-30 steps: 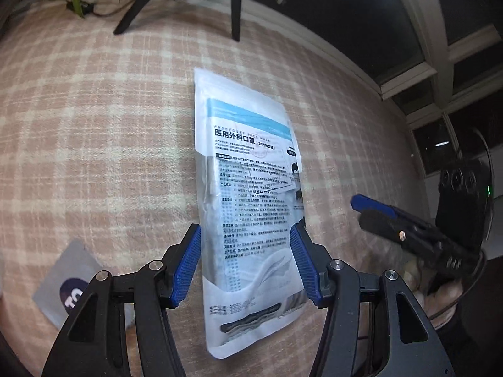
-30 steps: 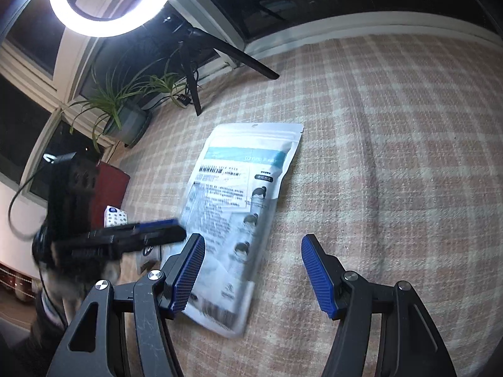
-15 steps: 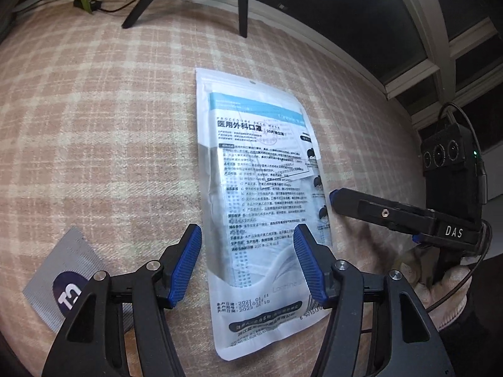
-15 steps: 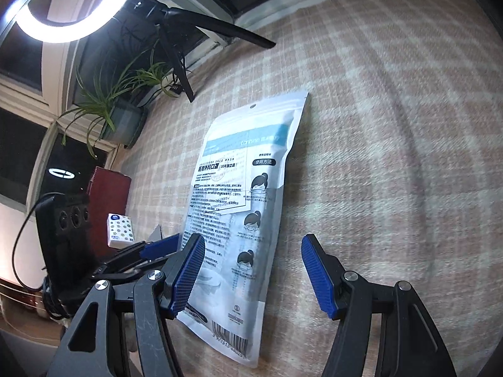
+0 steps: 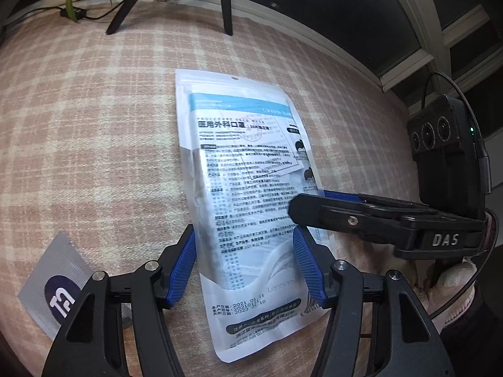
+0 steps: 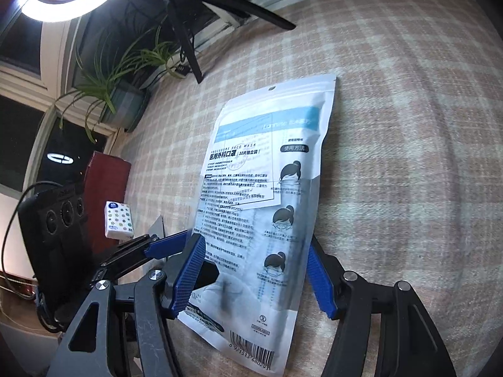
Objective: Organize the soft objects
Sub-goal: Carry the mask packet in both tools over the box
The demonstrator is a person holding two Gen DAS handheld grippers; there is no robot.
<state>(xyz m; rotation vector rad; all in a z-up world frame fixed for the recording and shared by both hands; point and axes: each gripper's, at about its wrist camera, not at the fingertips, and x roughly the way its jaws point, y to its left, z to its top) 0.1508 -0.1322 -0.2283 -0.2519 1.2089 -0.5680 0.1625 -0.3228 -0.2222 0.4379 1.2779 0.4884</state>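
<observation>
A: Where is the flat white plastic pack of face masks?

B: Lying on the pink checked cloth. The left gripper stands open around it. The right gripper has just been closing, the pack between its jaws, not squeezed yet.

A: Next?

B: Probably pinch and lift.

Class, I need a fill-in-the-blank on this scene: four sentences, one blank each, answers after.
1. The mask pack lies flat on a ____ cloth.
2. The pads of the left tool are ____ in colour.
3. Left of the pack lies a ____ sachet.
4. A potted ____ stands by the window.

Answers: checked; blue; grey; plant
</observation>
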